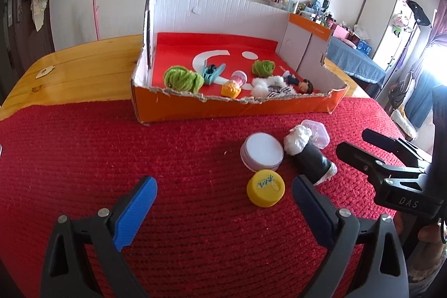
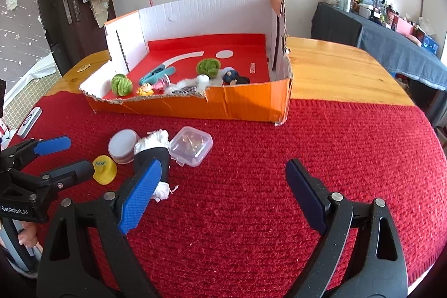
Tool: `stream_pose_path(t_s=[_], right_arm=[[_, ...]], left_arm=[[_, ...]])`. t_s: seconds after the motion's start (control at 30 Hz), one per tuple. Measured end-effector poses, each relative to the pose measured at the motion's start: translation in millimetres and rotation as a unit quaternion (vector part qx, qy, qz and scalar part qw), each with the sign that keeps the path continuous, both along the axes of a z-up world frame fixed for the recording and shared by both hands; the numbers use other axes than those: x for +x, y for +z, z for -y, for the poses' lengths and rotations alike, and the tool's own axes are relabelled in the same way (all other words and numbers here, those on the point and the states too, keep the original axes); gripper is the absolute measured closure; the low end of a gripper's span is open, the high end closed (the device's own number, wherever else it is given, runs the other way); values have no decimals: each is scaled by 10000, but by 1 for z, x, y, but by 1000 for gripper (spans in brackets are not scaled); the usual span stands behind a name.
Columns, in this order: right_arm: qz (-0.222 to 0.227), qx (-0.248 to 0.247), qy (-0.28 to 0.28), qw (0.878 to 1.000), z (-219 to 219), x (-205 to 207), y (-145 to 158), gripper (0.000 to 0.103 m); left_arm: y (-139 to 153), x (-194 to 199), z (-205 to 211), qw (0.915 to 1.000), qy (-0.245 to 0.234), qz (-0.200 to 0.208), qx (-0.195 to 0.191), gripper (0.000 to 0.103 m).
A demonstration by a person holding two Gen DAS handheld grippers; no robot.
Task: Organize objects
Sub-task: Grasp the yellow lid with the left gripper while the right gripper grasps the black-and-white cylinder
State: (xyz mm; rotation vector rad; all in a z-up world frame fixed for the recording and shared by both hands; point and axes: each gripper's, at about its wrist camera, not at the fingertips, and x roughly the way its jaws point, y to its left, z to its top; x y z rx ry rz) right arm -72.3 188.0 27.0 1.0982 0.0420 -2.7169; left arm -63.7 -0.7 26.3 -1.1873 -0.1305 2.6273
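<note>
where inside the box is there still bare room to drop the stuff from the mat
The orange box has bare red floor along its back wall and toward the right rear corner, behind the far green pompom. The front strip is crowded: near green pompom, teal clip, small toys, doll. On the mat, the yellow cap, white lid, black roll and clear case cluster together.
</note>
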Motion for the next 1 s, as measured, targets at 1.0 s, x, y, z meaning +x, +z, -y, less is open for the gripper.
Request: stream_pose_path(t_s=[1.0], right_arm=[[145,-113,174,9997,1,3,1,12]], left_arm=[[-8,-8,-15,9977,-173,59,-646,9]])
